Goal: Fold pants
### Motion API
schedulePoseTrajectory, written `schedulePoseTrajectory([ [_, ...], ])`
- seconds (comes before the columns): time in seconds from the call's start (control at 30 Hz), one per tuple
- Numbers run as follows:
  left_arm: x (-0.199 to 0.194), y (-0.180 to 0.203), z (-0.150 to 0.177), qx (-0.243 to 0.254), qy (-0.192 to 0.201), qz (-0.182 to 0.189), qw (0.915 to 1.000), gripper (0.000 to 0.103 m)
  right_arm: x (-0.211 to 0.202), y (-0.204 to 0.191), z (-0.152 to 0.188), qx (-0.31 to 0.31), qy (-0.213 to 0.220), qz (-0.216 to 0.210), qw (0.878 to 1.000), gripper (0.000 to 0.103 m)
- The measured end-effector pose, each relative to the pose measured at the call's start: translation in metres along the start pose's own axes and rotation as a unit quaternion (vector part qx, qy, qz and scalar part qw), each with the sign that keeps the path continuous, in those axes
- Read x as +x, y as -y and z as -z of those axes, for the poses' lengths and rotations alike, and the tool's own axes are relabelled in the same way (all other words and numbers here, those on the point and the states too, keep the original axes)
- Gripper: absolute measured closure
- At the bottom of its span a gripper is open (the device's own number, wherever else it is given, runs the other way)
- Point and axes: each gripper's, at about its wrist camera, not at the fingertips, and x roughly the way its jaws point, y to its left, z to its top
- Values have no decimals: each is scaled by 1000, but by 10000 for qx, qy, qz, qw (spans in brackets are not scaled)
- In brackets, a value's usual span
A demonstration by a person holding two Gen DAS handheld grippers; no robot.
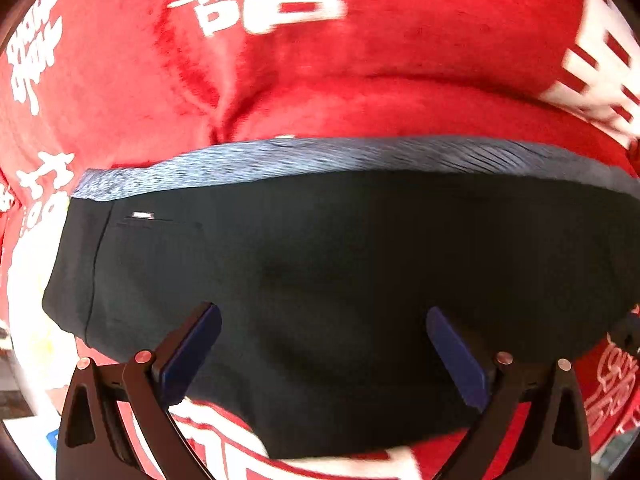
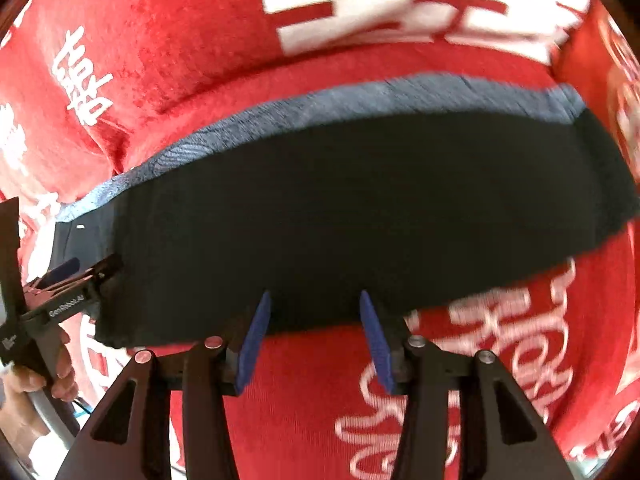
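Black pants (image 1: 340, 264) lie folded into a wide band on a red blanket, with a grey-blue waistband (image 1: 304, 156) along the far edge. My left gripper (image 1: 324, 320) is open, its blue pads spread above the pants' near part, holding nothing. In the right wrist view the pants (image 2: 352, 208) stretch from left to right, waistband (image 2: 360, 100) on the far side. My right gripper (image 2: 314, 306) is open at the pants' near edge and holds nothing. The left gripper (image 2: 76, 272) shows at the left over the pants' left end.
A red plush blanket (image 1: 320, 72) with white characters covers the whole surface under the pants and has soft ridges beyond the waistband. It also fills the right wrist view (image 2: 320, 400). A hand (image 2: 60, 372) holds the left gripper at the lower left.
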Motion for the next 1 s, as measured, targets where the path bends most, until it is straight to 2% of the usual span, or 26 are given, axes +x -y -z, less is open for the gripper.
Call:
schedulePoseTrajectory([
  [0.07,-5,15,5,96,-46,70,9999,0,-5,12,12,225,-79,-29,9997,42],
  [0.33,-15,62,10,400,-164,145,9990,0,-8,57,43,899,-190,-275,9954,42],
  [0.6,-29,102,5,586,-131,110,9981,0,-15,98,51,1340,-91,-515,9896,42],
  [0.87,-41,150,10,790,-99,286,9964,0,-20,125,61,1557,-6,-657,9856,42],
  [1.0,-47,170,8,895,-47,395,9952,0,-31,139,61,1777,183,-703,9814,42],
])
